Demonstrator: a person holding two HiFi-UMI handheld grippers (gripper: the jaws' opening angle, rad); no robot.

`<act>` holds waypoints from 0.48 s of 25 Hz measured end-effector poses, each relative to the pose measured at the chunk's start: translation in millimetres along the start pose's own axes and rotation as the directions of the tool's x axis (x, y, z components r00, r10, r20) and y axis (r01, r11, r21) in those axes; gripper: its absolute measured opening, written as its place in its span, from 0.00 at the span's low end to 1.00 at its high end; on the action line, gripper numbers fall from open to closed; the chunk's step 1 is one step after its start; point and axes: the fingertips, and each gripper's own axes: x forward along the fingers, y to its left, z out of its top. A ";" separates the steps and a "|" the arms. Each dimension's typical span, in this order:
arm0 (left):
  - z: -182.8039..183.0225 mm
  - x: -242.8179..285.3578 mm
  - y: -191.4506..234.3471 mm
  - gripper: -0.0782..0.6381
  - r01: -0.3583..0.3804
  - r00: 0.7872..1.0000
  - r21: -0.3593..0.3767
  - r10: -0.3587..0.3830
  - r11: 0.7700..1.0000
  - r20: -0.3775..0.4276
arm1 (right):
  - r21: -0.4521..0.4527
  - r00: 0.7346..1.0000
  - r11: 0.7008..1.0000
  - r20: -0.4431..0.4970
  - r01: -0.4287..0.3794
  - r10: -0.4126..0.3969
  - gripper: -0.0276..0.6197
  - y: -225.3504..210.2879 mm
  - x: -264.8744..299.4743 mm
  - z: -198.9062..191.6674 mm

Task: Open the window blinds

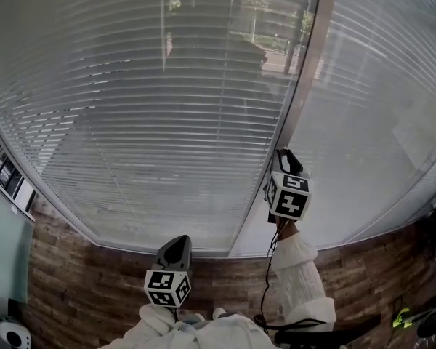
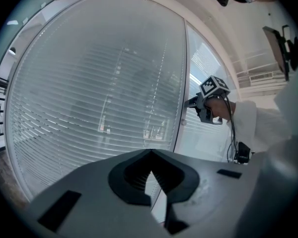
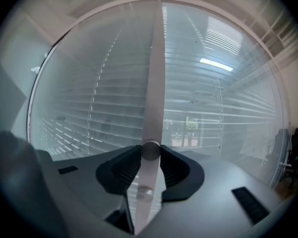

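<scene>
Your right gripper (image 3: 150, 155) fingers (image 3: 126, 167) grip the knob (image 3: 150, 149) at 12 o'clock on the upright mullion (image 3: 156, 73); left gripper (image 2: 150, 157) is closed, empty, farther off.

The left gripper (image 1: 179, 243) is held low near the body, its jaws together with nothing between them. The right gripper (image 1: 285, 155) is raised on a white-sleeved arm (image 1: 302, 271), its jaws pressing a small round knob (image 3: 150, 150).
</scene>
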 end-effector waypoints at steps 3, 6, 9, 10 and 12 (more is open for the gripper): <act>-2.0 -0.4 -3.3 0.11 0.002 1.000 0.006 -0.002 1.000 -0.003 | -0.124 1.000 0.992 -0.014 0.008 -0.010 0.24 2.5 0.1 1.0; -4.2 -1.9 -4.4 0.11 -0.001 1.000 0.008 0.001 1.000 -0.007 | -0.247 0.999 0.969 -0.026 0.013 -0.020 0.24 5.3 -1.2 2.4; -5.0 -2.9 -4.6 0.11 -0.005 1.000 0.009 0.005 1.000 -0.008 | -0.366 0.999 0.930 -0.042 0.016 -0.034 0.24 7.0 -2.0 2.8; -5.1 -2.7 -4.7 0.11 -0.006 1.000 0.010 0.006 1.000 -0.008 | -0.402 0.998 0.915 -0.045 0.017 -0.039 0.24 7.6 -1.8 2.8; -5.7 -2.1 -5.9 0.11 -0.006 1.000 0.012 0.006 1.000 -0.009 | -0.473 0.997 0.881 -0.050 0.021 -0.051 0.24 8.3 -1.4 2.2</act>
